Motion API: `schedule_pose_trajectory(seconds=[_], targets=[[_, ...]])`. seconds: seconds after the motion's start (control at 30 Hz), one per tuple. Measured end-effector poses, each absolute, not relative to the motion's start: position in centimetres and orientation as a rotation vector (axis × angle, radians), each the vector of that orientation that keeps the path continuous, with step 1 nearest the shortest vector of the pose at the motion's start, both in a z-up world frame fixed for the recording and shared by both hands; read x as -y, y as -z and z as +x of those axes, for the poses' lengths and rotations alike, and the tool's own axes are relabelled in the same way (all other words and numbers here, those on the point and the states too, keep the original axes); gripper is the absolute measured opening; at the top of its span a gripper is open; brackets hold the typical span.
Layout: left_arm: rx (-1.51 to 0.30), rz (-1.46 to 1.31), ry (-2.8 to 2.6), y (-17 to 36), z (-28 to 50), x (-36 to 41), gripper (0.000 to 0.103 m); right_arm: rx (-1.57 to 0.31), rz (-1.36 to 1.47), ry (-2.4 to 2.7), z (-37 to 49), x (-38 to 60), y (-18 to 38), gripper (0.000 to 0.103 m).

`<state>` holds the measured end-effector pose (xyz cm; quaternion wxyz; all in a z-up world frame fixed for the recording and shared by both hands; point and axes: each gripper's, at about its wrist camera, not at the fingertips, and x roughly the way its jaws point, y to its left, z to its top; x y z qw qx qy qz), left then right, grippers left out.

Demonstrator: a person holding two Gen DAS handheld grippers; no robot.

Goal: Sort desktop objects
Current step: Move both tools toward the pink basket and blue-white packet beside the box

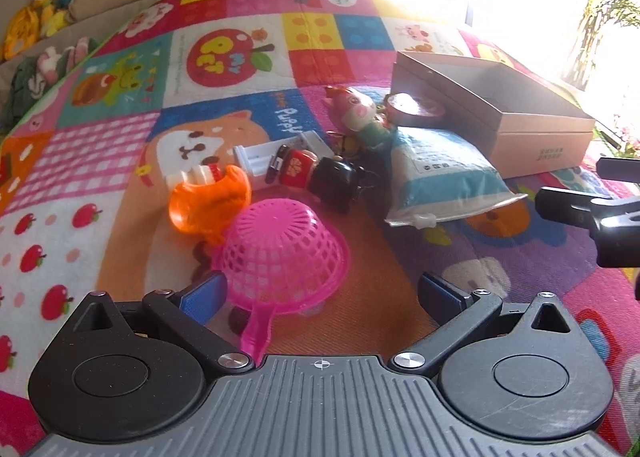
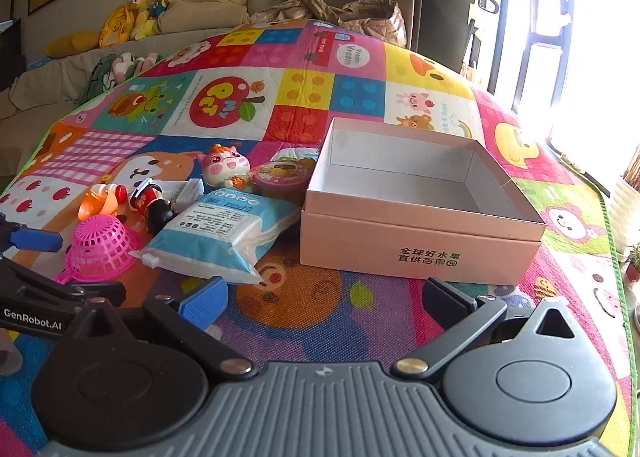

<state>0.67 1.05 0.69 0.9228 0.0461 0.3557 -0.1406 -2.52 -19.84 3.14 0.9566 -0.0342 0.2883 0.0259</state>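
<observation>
On the patchwork mat (image 1: 120, 161) the pink strainer (image 1: 282, 253) lies inverted — handle toward the left tongs (image 1: 320, 291), both tongs (image 2: 324, 299) apart.

We see an open, empty pink cardboard box (image 2: 420, 241) at three o'clock of the clutter. Against its nine o'clock side leans a blue-and-white pouch (image 2: 216, 233), lying flat. At the pouch's nine o'clock sits an upturned pink mesh strainer (image 1: 282, 253), an orange plastic toy (image 1: 208, 201) just beyond. A toppled red-and-black figurine (image 1: 316, 173), a pig doll (image 2: 226, 169) and a round tin (image 2: 282, 177) crowd at twelve.
</observation>
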Motion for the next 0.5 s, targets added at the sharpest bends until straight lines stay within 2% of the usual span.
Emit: schedule_pose_trajectory(seconds=[0.17,0.5], targets=[[-0.694,0.068,0.373,-1.4,-1.3,-1.6,0.103,-0.555,-0.035,-0.053,-2.7,20.1,-3.0,0.103],[-0.617,0.036,0.155,-3.6,-0.7,-6.9,0.103,-0.611,-0.12,-0.219,0.7,15.9,-3.6,0.103]])
